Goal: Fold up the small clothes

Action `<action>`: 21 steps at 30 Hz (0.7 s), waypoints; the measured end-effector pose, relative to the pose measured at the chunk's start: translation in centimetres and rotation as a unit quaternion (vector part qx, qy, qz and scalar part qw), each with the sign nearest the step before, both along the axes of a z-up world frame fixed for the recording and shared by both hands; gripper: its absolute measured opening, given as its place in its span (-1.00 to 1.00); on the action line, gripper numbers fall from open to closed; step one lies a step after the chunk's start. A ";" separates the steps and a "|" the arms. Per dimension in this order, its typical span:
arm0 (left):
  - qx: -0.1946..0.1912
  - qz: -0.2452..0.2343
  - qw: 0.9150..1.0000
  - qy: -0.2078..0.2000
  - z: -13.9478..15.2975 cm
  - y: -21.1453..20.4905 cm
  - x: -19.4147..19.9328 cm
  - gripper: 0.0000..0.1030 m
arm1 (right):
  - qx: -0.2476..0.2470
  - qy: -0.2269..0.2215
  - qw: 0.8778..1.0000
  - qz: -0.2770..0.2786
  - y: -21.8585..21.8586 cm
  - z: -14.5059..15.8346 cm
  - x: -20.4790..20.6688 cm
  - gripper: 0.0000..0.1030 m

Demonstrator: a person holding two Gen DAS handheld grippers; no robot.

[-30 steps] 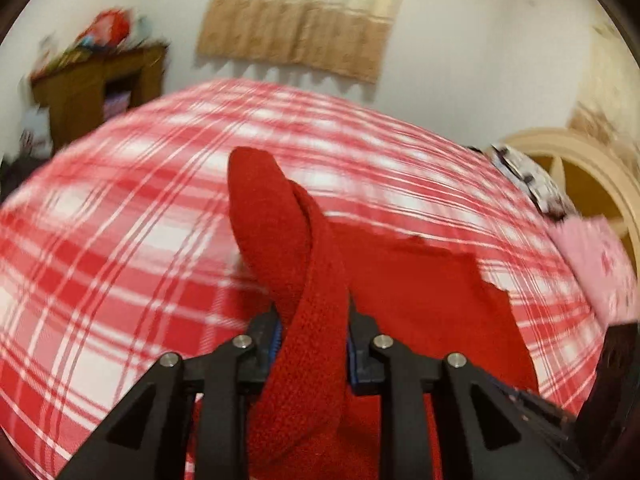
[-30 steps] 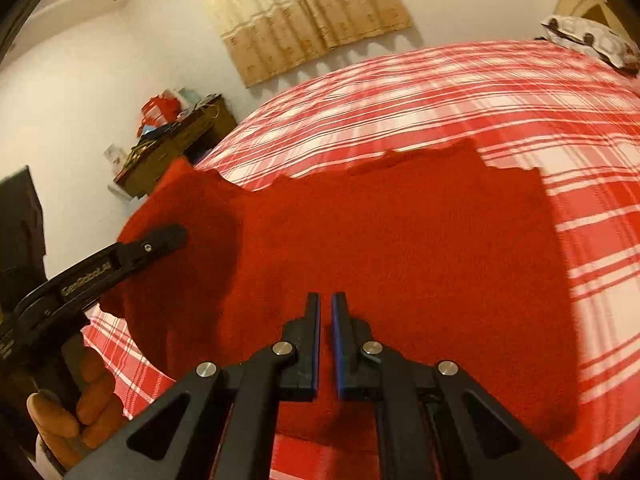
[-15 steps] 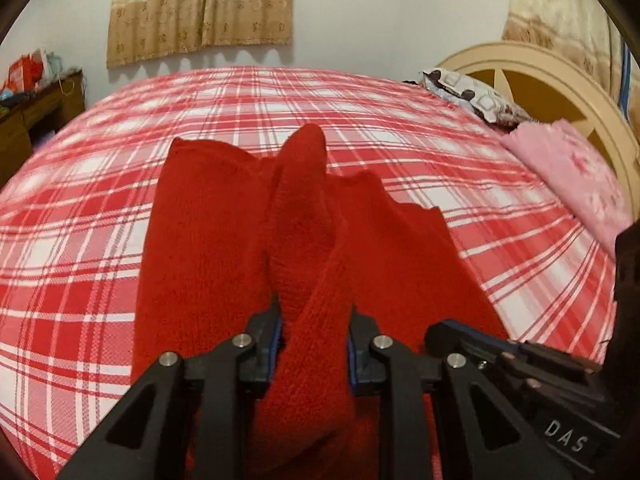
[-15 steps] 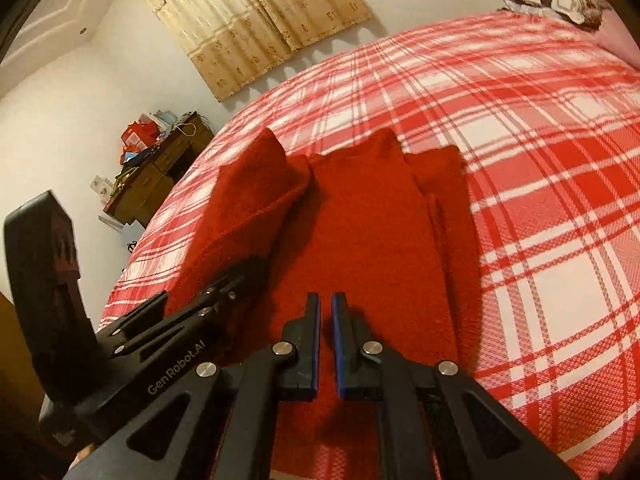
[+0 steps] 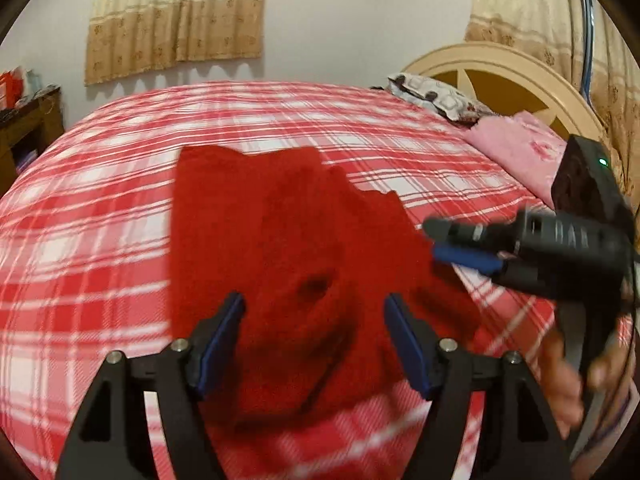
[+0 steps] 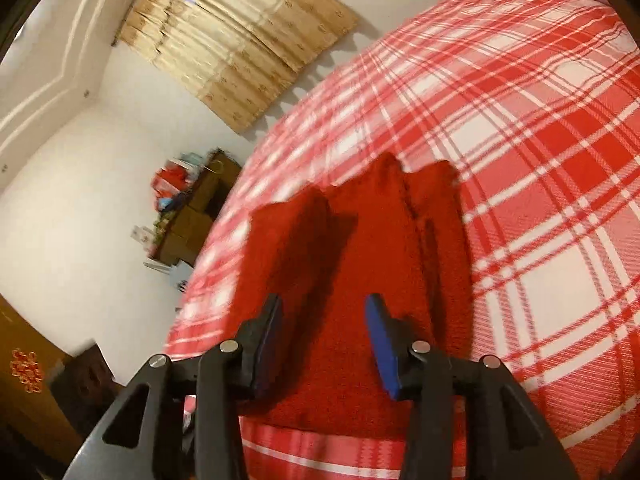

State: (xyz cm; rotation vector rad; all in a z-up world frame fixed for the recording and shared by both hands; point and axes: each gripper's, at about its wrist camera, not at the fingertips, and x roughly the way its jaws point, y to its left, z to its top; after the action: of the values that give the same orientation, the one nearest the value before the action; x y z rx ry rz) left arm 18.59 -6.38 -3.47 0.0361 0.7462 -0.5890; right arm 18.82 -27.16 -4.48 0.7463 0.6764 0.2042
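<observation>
A red knitted garment (image 5: 288, 248) lies folded lengthwise on the red-and-white plaid bed (image 5: 100, 240); it also shows in the right wrist view (image 6: 360, 264). A sleeve lies on top of it, its cuff opening facing me. My left gripper (image 5: 316, 320) is open and empty just above the garment's near end. My right gripper (image 6: 324, 320) is open and empty over the garment's near edge. In the left wrist view the right gripper (image 5: 460, 240) reaches in from the right, by the garment's right edge.
A cream headboard (image 5: 500, 76) with a patterned pillow (image 5: 436, 98) and pink bedding (image 5: 516, 148) stands at the right. A wooden cabinet (image 6: 192, 216) with clutter stands beyond the bed's left side. Curtains (image 5: 176, 20) hang on the far wall.
My left gripper has opened and let go of the red sleeve, which now lies on the garment. My right gripper has opened too and swung to the garment's right side.
</observation>
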 end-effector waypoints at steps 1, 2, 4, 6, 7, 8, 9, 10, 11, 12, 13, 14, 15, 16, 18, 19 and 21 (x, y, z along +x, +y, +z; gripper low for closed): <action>-0.010 0.005 1.000 0.004 0.1 1.0 -0.3 0.65 | 0.004 -0.004 1.000 0.005 0.2 0.2 0.3 -0.13; -0.026 0.015 1.000 0.007 0.2 2.7 -0.8 0.69 | 0.004 -0.005 1.000 0.012 0.8 0.4 1.0 -0.13; -0.044 0.036 0.998 0.008 0.5 4.6 -0.6 0.70 | -0.008 -0.002 1.000 0.020 1.6 0.3 2.3 -0.13; -0.053 0.066 0.996 0.009 0.8 6.2 0.3 0.70 | -0.034 0.011 0.999 0.027 2.7 0.0 4.1 -0.13; -0.054 0.078 0.995 0.012 0.8 6.6 1.0 0.71 | -0.043 0.018 0.998 0.032 3.2 -0.4 4.9 -0.13; -0.056 0.096 0.994 0.019 0.7 7.2 2.0 0.71 | -0.049 0.026 0.998 0.038 3.7 -0.8 5.8 -0.13; -0.059 0.109 0.992 0.025 0.4 7.5 2.9 0.71 | -0.054 0.032 0.997 0.045 4.2 -1.4 6.5 -0.13; -0.064 0.124 0.990 0.033 0.1 7.9 4.1 0.71 | -0.059 0.039 0.996 0.049 4.6 -1.8 7.2 -0.13; -0.067 0.133 0.988 0.039 -0.4 8.2 4.9 0.71 | -0.069 0.048 0.995 0.052 5.3 -2.3 7.9 -0.13; -0.067 0.144 0.986 0.047 -0.9 8.3 5.8 0.71 | -0.078 0.055 0.994 0.052 5.6 -2.7 8.3 -0.13; -0.067 0.150 0.985 0.052 -1.3 8.4 6.3 0.71 | -0.087 0.059 0.993 0.052 6.0 -3.1 8.7 -0.13; -0.070 0.157 0.983 0.060 -1.8 8.4 7.1 0.71 | -0.095 0.056 0.993 0.050 6.2 -3.2 8.9 -0.12; -0.072 0.159 0.983 0.064 -2.3 8.5 7.2 0.71 | -0.102 0.050 0.992 0.047 6.5 -3.1 9.0 -0.11; -0.075 0.162 0.982 0.067 -2.6 8.4 7.4 0.71 | -0.104 0.045 0.992 0.050 6.7 -3.2 9.0 -0.11; -0.077 0.164 0.980 0.076 -3.3 8.3 7.7 0.71 | -0.117 0.037 0.991 0.061 7.5 -3.3 8.9 -0.12; -0.077 0.165 0.980 0.080 -3.6 8.2 7.8 0.71 | -0.133 0.033 0.989 0.063 8.0 -3.2 8.9 -0.19; -0.077 0.169 0.979 0.087 -4.1 8.2 7.9 0.71 | -0.179 0.029 0.981 0.068 9.1 -2.8 9.0 -0.42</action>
State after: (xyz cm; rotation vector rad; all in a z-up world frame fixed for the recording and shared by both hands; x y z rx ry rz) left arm 26.50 1.81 -7.55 -0.2837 0.8522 -0.3243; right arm 27.77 -18.09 -7.28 0.3616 0.7953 0.1790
